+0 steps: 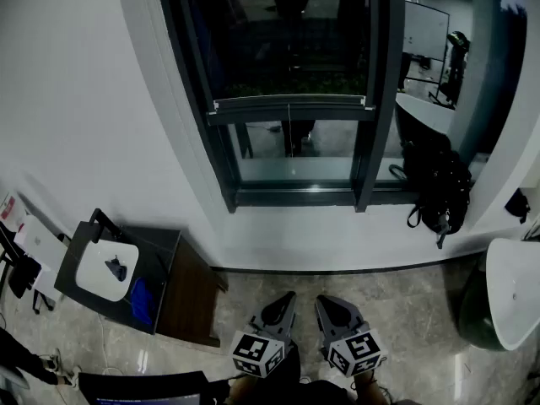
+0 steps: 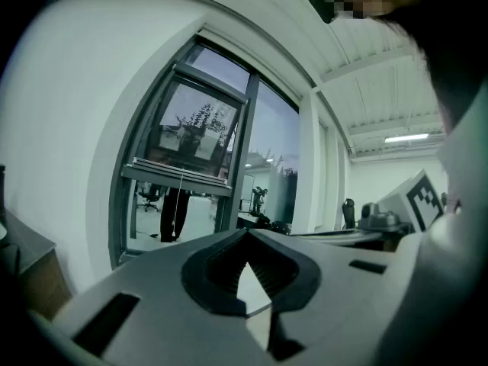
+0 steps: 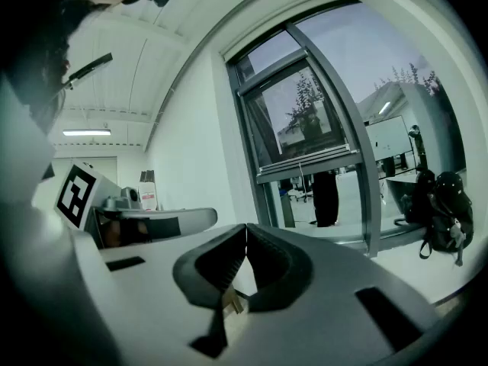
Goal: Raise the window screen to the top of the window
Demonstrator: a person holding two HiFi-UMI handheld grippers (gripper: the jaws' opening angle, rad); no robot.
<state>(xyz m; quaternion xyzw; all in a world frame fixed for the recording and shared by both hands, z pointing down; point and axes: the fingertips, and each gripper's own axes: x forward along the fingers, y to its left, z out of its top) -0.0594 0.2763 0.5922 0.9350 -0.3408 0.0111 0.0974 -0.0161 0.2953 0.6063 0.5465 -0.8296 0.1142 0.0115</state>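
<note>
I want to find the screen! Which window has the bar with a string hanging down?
The wide left window: a grey bar crosses it, with a string hanging from its middle. The narrow window by the black backpack has neither.

No words, brands or numbers are legible. The grey marker cubes (image 1: 257, 354) on the left claw (image 1: 289, 297) and right claw (image 1: 324, 301) show only black-and-white square patterns; a small red-and-white label (image 3: 147, 197) is too blurred.

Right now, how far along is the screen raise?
Done: nothing. The window screen's bottom bar sits low in the window frame, with its pull cord hanging free. In hand: nothing. The left claw and right claw are shut, empty, held low, well short of the glass. Left: reach, grip, raise the screen to the top.
</note>
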